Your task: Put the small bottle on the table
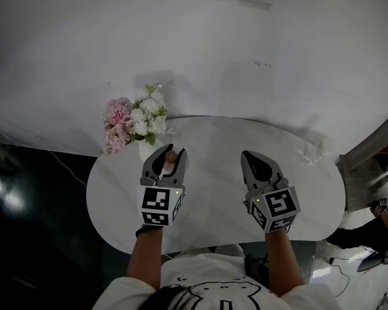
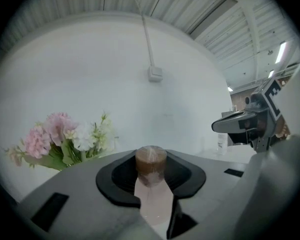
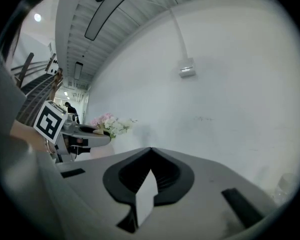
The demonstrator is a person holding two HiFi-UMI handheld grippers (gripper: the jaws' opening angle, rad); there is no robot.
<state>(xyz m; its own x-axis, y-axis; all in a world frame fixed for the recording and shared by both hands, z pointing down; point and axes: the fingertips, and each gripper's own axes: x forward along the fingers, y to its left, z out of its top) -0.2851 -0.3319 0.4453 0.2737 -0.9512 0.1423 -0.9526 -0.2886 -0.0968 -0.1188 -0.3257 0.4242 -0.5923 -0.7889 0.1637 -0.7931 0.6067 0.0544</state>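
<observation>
My left gripper (image 1: pixel 170 154) is shut on the small bottle (image 1: pixel 171 157), a pale bottle with a brown cap (image 2: pixel 151 160) that sticks up between the dark pads (image 2: pixel 121 176). It hangs over the left half of the white oval table (image 1: pixel 213 196), just in front of the flowers. My right gripper (image 1: pixel 256 161) is over the table's right half, shut, with nothing between its jaws; in the right gripper view the jaw tips (image 3: pixel 151 153) meet. Each gripper shows in the other's view: the right gripper (image 2: pixel 245 125) and the left gripper (image 3: pixel 85 132).
A vase of pink and white flowers (image 1: pixel 134 120) stands at the table's far left edge. A small crumpled clear thing (image 1: pixel 313 152) lies at the far right edge. A white wall rises behind the table. A grey chair (image 1: pixel 368 166) stands to the right.
</observation>
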